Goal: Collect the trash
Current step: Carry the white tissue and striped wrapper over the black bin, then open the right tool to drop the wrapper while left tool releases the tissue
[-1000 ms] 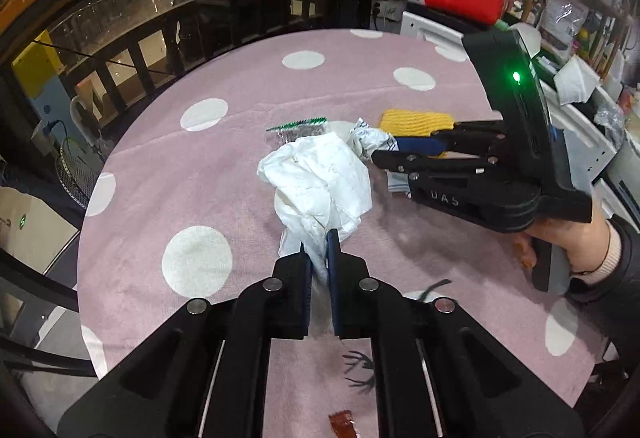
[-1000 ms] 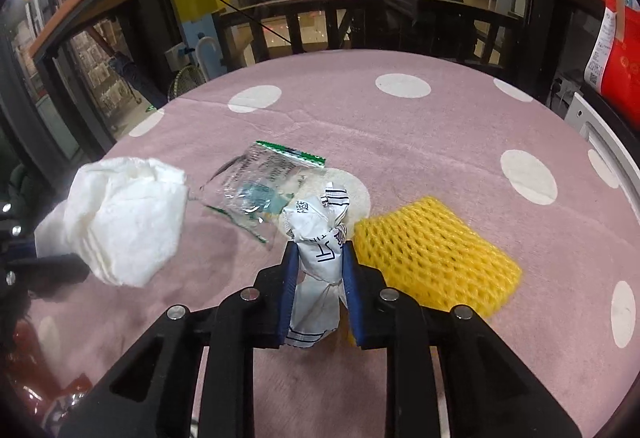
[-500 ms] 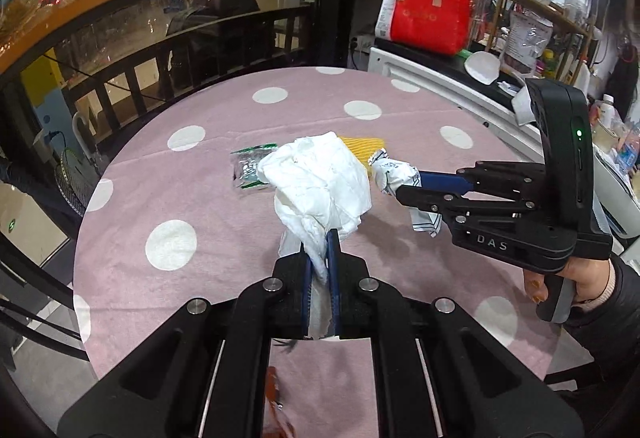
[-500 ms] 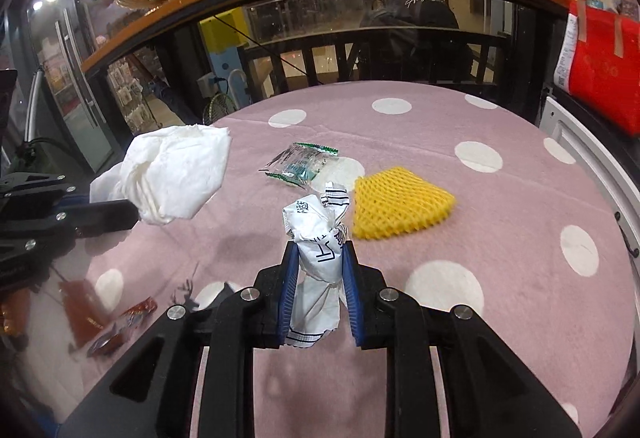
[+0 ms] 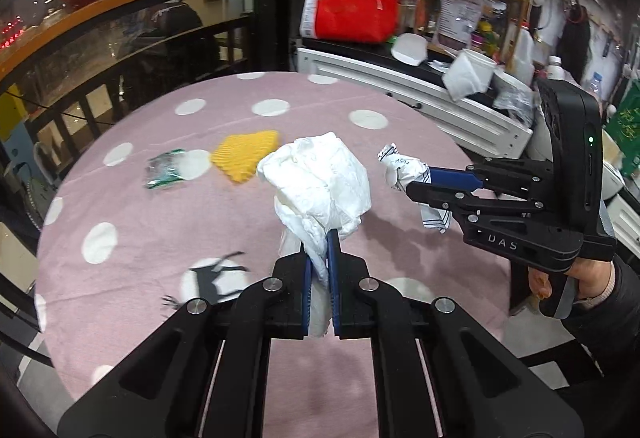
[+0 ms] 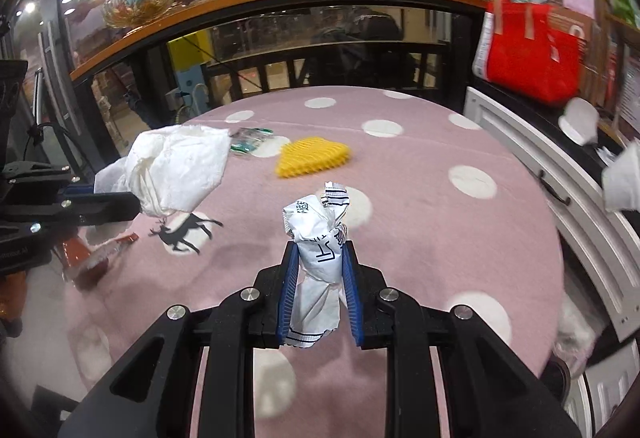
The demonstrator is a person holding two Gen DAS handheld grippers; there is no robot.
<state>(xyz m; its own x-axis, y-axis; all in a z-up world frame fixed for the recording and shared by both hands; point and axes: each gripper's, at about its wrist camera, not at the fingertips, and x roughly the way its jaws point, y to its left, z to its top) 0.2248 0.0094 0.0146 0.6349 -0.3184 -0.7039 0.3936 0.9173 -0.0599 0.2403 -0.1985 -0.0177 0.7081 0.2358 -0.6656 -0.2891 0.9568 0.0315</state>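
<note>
Both loads were lifted clear of the pink table (image 5: 132, 238): the left gripper (image 5: 319, 258) clamped its jaws on a white tissue wad (image 5: 320, 182) at frame centre, and the right gripper (image 6: 319, 258) pinched a crumpled printed wrapper (image 6: 316, 238). The carry step was in hand. Next, I judge, both need a bin, unseen here; the yellow foam net (image 5: 246, 154) and green-edged packet (image 5: 164, 170) remained upper left.

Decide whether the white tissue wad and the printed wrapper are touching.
Apart. The left wrist view shows pink tablecloth between the white tissue wad in the left gripper and the printed wrapper in the right gripper.
</note>
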